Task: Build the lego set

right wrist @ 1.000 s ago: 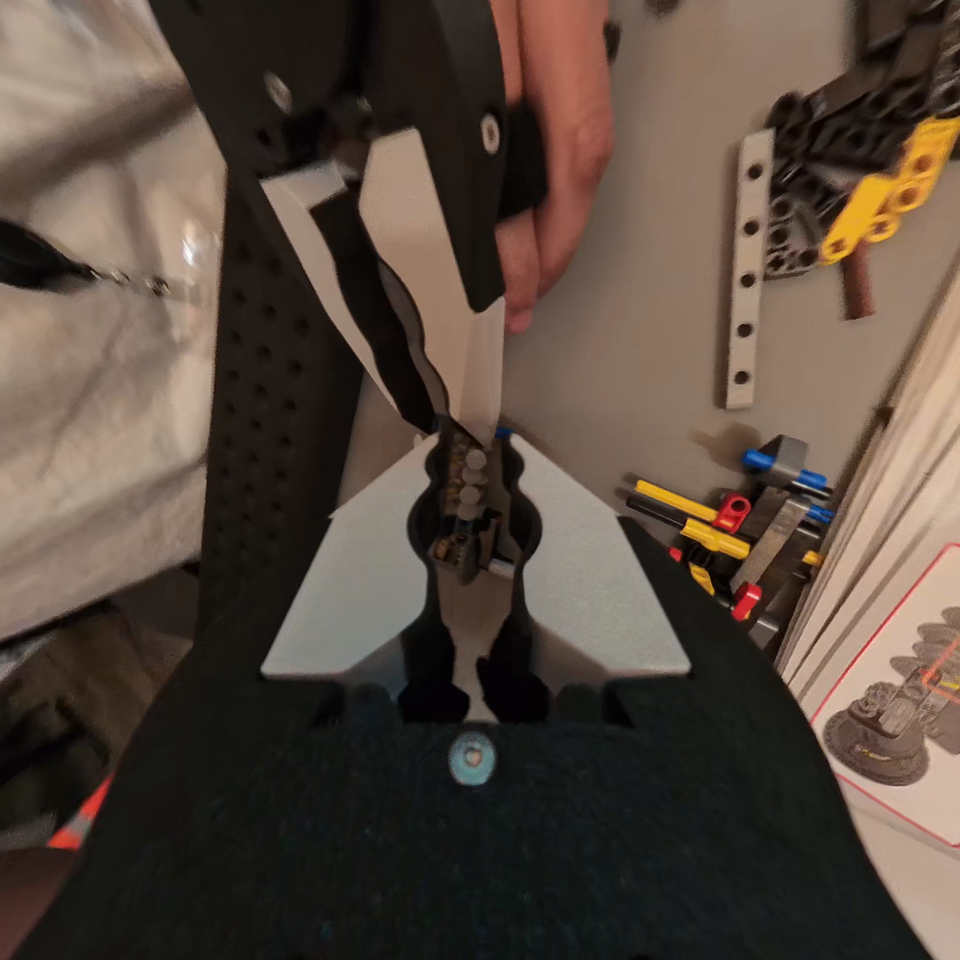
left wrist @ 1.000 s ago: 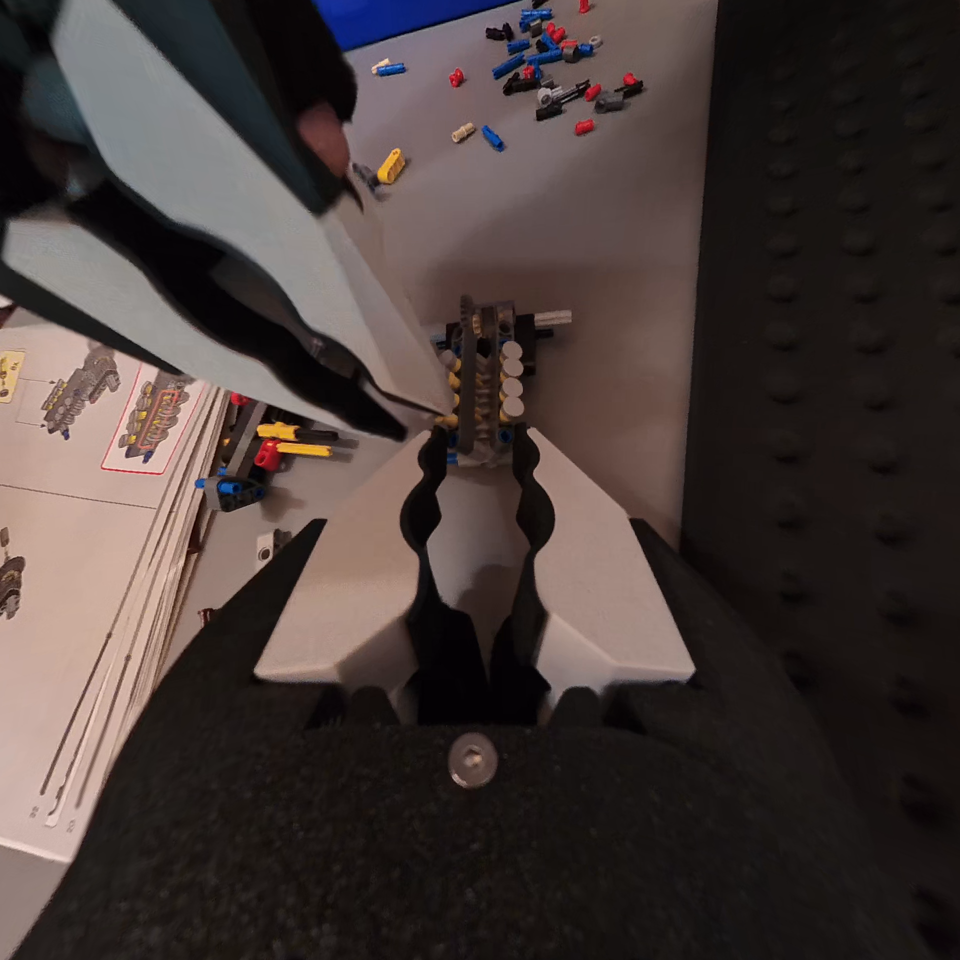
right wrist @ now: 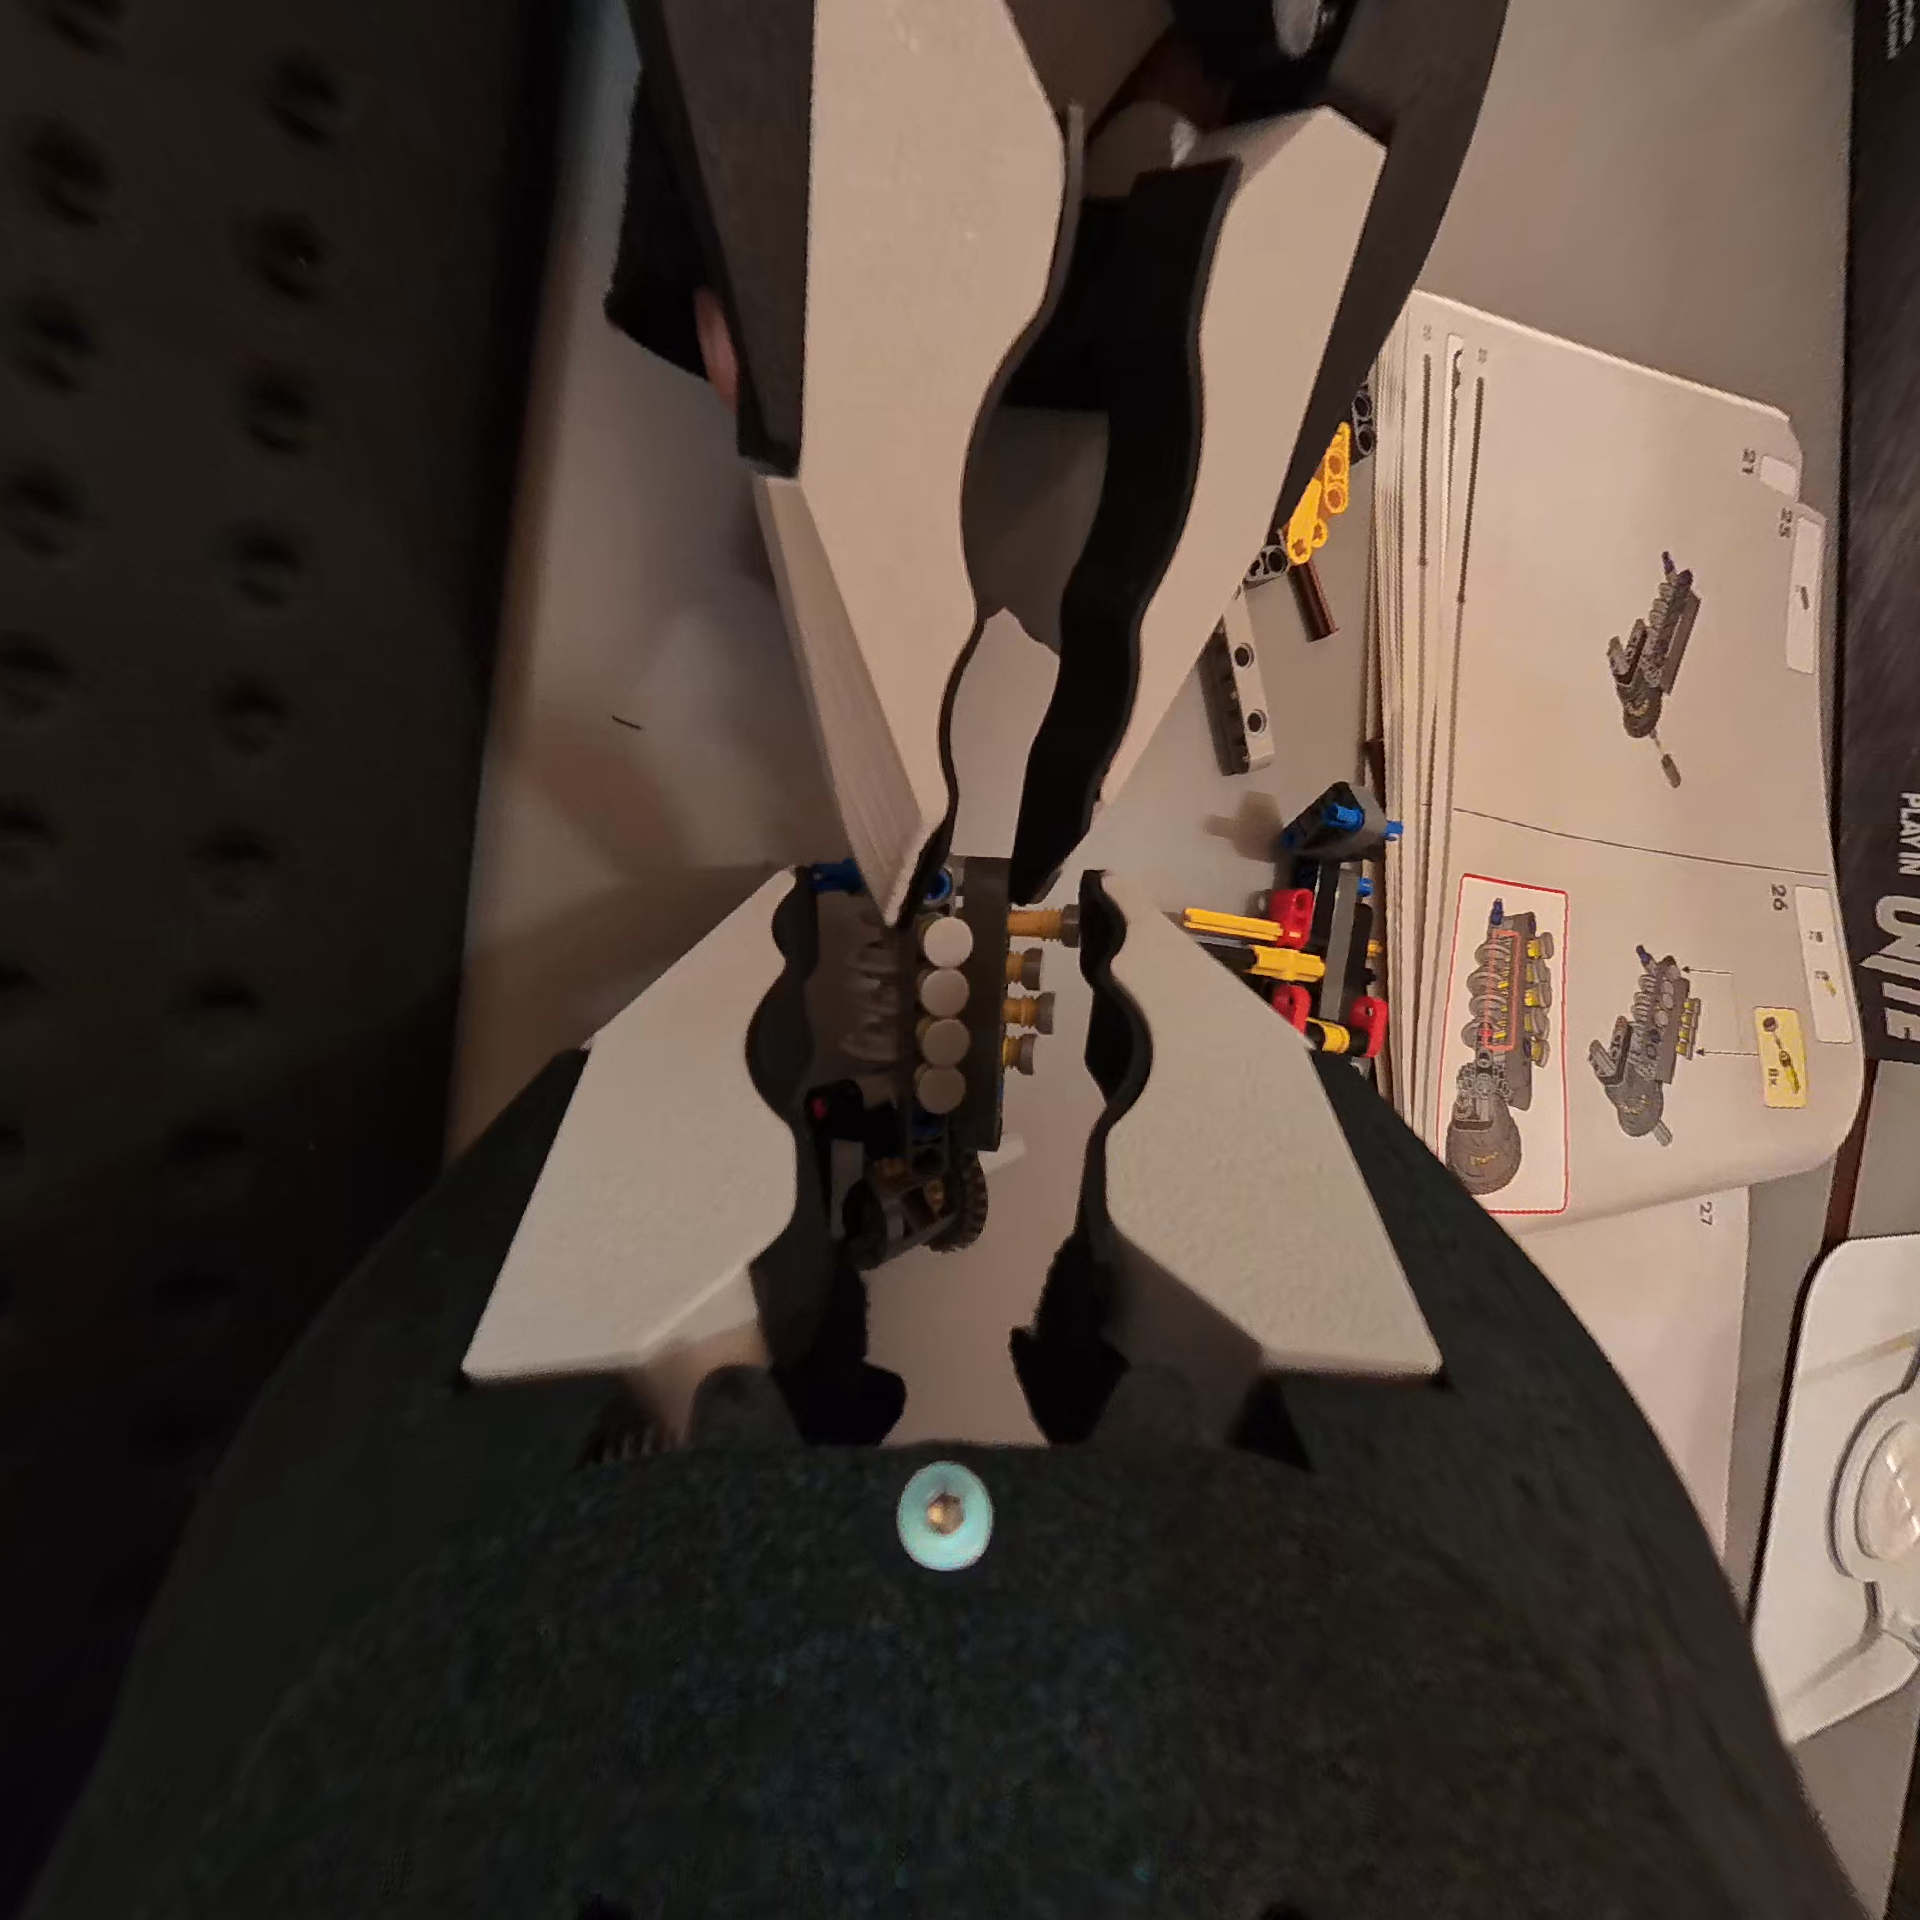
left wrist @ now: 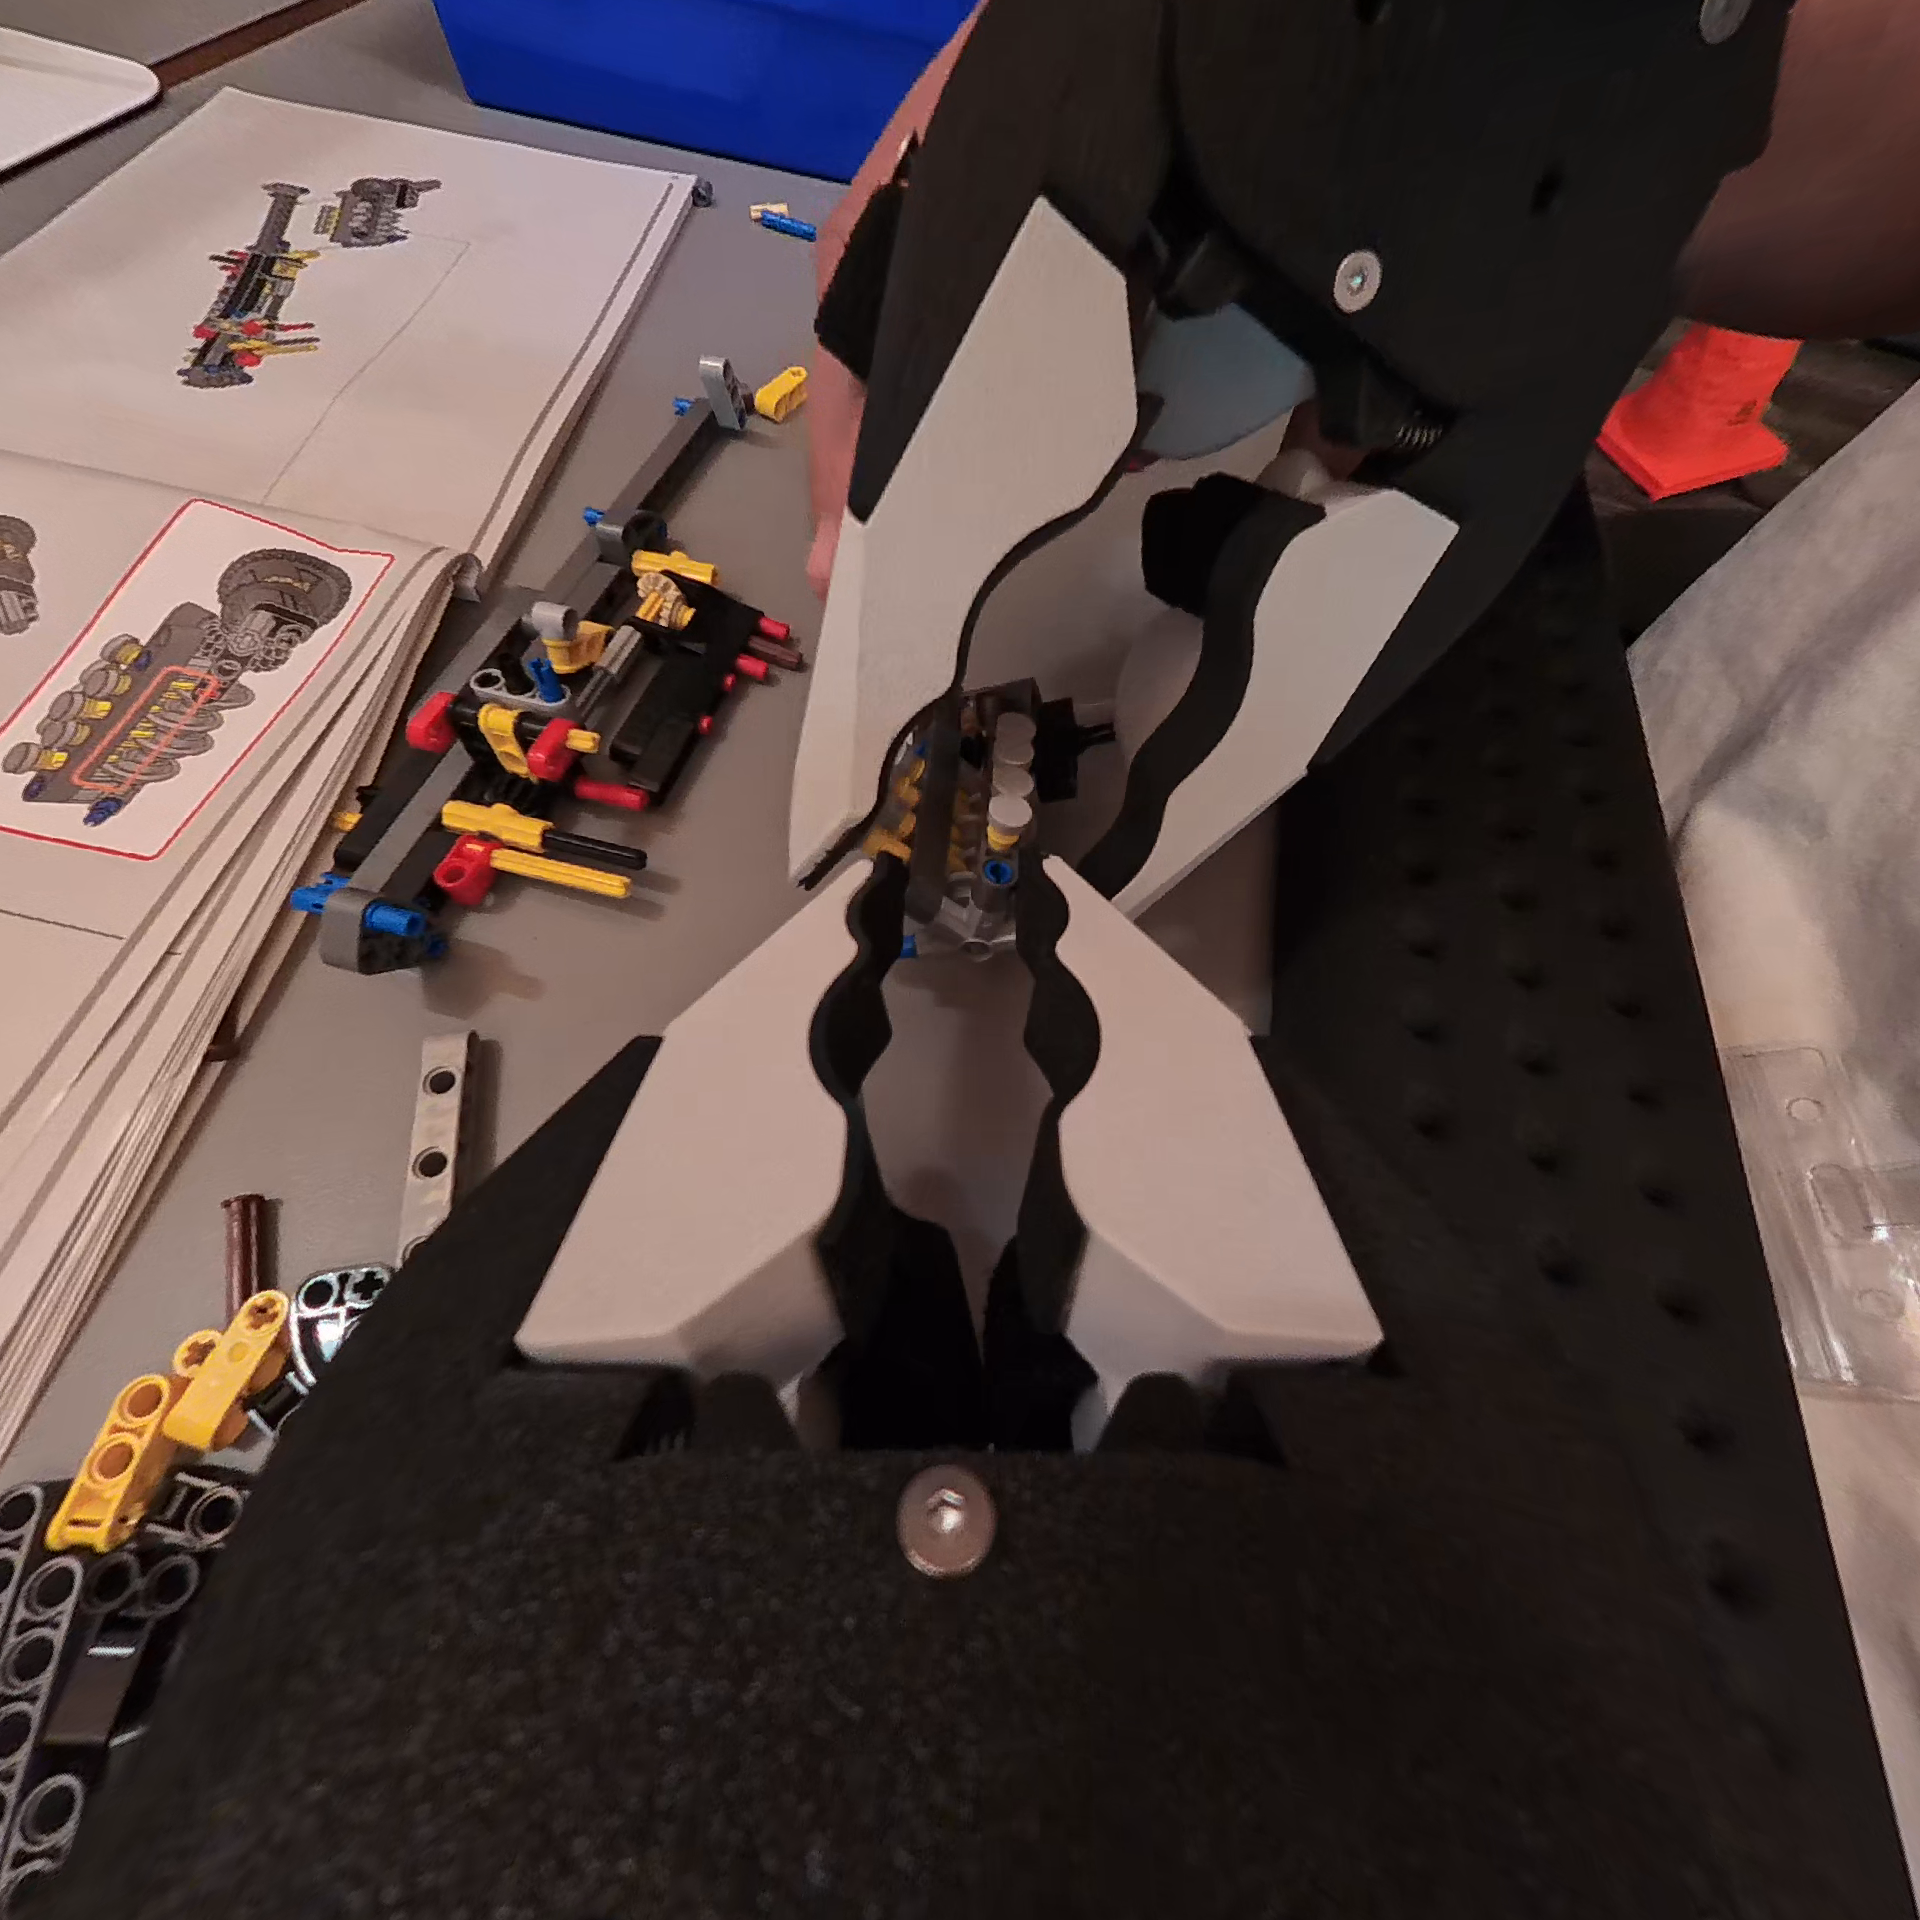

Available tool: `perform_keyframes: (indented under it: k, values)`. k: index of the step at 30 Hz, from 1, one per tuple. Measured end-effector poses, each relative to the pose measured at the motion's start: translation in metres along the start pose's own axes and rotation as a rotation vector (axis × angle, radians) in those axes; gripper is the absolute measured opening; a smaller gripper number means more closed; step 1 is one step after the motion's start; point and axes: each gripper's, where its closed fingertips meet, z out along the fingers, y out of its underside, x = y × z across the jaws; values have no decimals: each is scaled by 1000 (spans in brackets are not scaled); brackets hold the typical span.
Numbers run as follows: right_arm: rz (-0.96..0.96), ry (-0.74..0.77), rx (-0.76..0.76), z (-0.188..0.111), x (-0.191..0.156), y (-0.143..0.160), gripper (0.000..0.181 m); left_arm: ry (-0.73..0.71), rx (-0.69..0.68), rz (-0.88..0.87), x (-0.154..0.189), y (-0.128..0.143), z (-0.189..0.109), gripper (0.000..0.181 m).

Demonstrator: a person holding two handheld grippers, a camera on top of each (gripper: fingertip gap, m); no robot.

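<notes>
Centrally, the grey bench [left wrist: 665,312] carries the open instruction booklet [left wrist: 260,436]. The left tool [left wrist: 961,920] clamps the small engine assembly [left wrist: 971,821] by its end. The right tool [right wrist: 935,997] straddles it, jaws spread, one side touching.

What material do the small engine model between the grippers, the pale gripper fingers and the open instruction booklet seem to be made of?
Engine model: hard moulded plastic, mostly smooth, judging by its crisp pins, round caps and gear teeth.
Gripper fingers: pale grey rigid plastic, matte with a fine grain, possibly printed; the wavy black inner pads look like soft rubber or foam.
Instruction booklet: printed paper, slightly satin, with many thin stacked page edges.
</notes>
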Motion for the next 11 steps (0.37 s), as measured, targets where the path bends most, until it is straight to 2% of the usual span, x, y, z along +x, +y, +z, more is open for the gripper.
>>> perform_keyframes:
  k: [3, 7, 11]
  values:
    - [7, -4, 9, -2, 1, -2, 50, 17, 17, -3, 2, -2, -2, 21]
    - [37, 23, 94, -11, 8, -7, 50, 41, 99, -74, -1, -10, -16, 27]
    - [175, -13, 253, -30, 19, -17, 49, -20, 146, -43, -7, -12, -28, 38]
